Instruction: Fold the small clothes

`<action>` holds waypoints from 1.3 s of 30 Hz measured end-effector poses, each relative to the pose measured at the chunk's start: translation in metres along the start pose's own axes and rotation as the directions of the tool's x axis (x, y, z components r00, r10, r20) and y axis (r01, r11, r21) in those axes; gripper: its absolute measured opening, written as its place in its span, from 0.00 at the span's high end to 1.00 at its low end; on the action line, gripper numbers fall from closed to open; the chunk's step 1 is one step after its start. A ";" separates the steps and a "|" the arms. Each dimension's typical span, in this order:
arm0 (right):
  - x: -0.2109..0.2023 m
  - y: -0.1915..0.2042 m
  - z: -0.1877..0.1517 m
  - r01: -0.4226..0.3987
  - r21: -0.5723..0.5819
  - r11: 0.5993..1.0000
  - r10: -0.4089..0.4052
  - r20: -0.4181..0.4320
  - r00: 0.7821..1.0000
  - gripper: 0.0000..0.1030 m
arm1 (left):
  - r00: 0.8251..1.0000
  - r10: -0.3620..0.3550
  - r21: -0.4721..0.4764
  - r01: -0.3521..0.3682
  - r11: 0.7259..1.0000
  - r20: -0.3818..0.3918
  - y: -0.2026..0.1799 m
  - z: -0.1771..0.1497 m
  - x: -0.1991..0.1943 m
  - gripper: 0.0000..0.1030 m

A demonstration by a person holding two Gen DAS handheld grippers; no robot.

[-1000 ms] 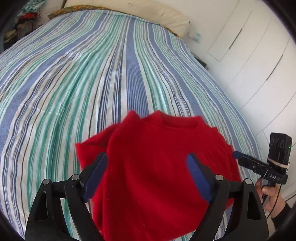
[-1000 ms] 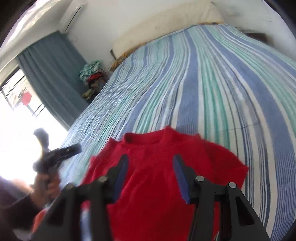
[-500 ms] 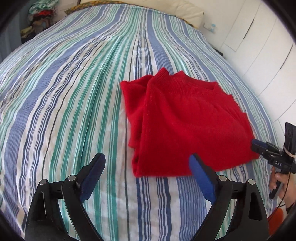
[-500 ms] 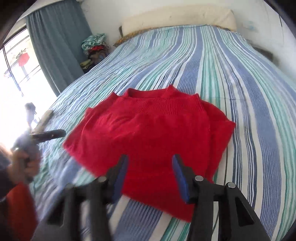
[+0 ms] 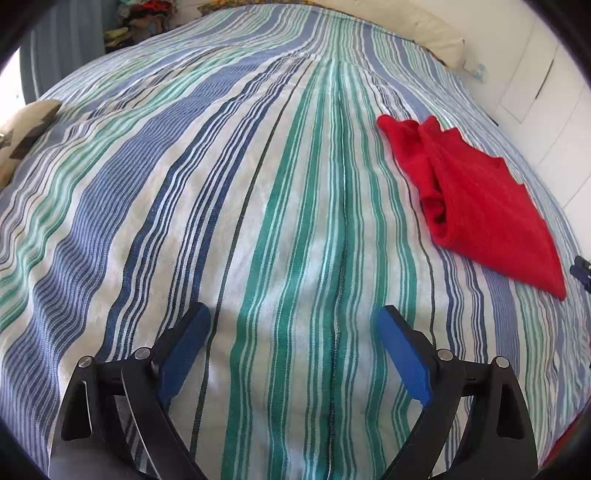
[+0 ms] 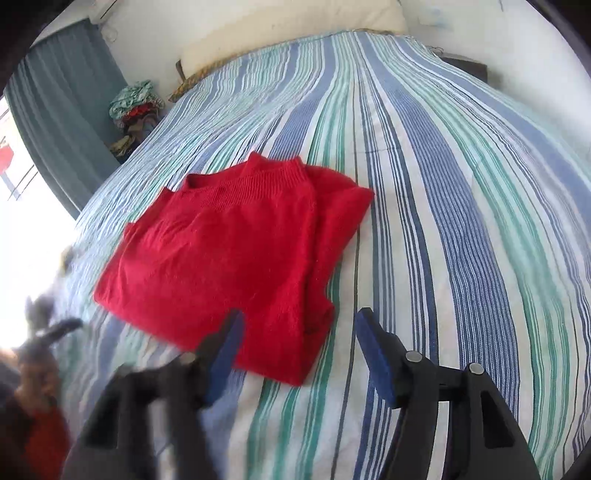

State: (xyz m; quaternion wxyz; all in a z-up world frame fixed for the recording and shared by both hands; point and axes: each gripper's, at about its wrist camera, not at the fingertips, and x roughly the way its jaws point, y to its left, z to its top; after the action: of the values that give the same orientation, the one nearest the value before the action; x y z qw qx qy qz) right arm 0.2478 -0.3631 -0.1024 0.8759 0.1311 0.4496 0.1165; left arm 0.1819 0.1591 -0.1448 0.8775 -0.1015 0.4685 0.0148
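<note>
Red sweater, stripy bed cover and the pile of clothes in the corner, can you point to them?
red sweater [image 6: 221, 258], right wrist view, middle of its folded front
stripy bed cover [image 5: 184, 184], left wrist view, bare striped part
pile of clothes [image 6: 135, 105], right wrist view, middle of the heap

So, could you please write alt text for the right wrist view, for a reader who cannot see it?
A folded red sweater lies flat on a bed with a blue, green and white striped cover, neckline toward the far pillow. The open right gripper hovers just before its near edge, holding nothing.
</note>
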 end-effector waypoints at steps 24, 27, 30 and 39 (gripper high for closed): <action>0.033 0.179 0.098 -0.161 0.029 0.986 0.160 0.033 0.987 0.91 | 0.999 -0.002 0.042 0.001 0.999 0.032 -0.006 -0.003 0.002 0.03; 0.066 0.237 0.096 -0.195 -0.017 0.981 0.195 -0.006 0.981 0.91 | 0.999 -0.005 0.045 0.004 0.999 0.036 -0.005 -0.004 0.002 0.03; 0.106 0.277 0.084 -0.204 -0.024 0.979 0.203 -0.039 0.978 0.91 | 0.999 -0.005 0.048 0.003 0.999 0.037 -0.005 -0.004 0.001 0.03; 0.154 0.296 0.041 -0.513 0.092 0.854 0.521 -0.169 0.837 0.29 | 0.999 -0.004 0.051 0.002 0.999 0.035 -0.006 -0.005 0.003 0.02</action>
State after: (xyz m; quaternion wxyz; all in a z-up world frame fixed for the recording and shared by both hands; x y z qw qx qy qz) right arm 0.3436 -0.0406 -0.0967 0.7625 0.2545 0.4805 0.3506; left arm 0.1803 0.1519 -0.1484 0.8879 -0.0793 0.4531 0.0033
